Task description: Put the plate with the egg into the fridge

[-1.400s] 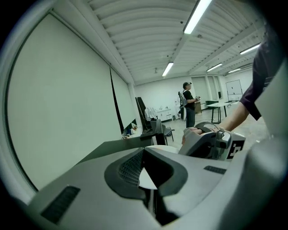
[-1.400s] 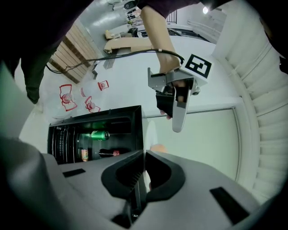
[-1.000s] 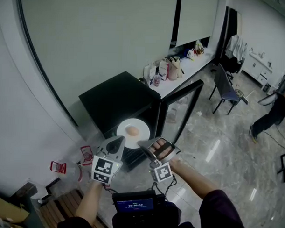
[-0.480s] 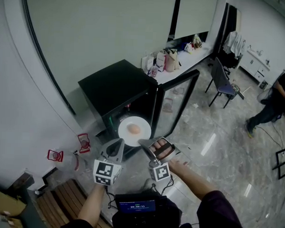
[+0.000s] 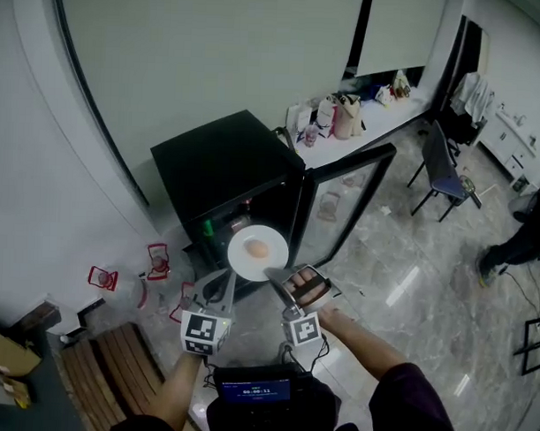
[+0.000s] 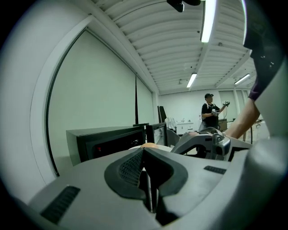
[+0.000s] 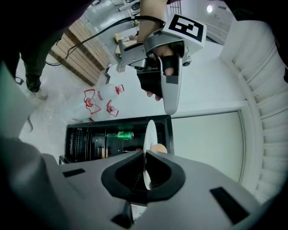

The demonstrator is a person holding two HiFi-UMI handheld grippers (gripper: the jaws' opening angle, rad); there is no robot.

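Plate (image 5: 241, 254) with egg (image 5: 259, 250) lower, nearer open fridge (image 5: 220, 164).

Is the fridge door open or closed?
Open. The door of the fridge stands swung out, and a green can shows inside.

The plate (image 5: 258, 263) looks smooth, glossy white ceramic; the egg (image 5: 258, 250) on it is matt. The fridge (image 5: 219, 164) is matt black with a glass door (image 5: 343, 204). The floor (image 5: 426, 304) is polished, marble-like stone.

The fridge (image 5: 227, 169) ahead of the jaws stands open. Its door (image 5: 346, 200) juts out to their right, and a can (image 7: 125, 134) sits inside.
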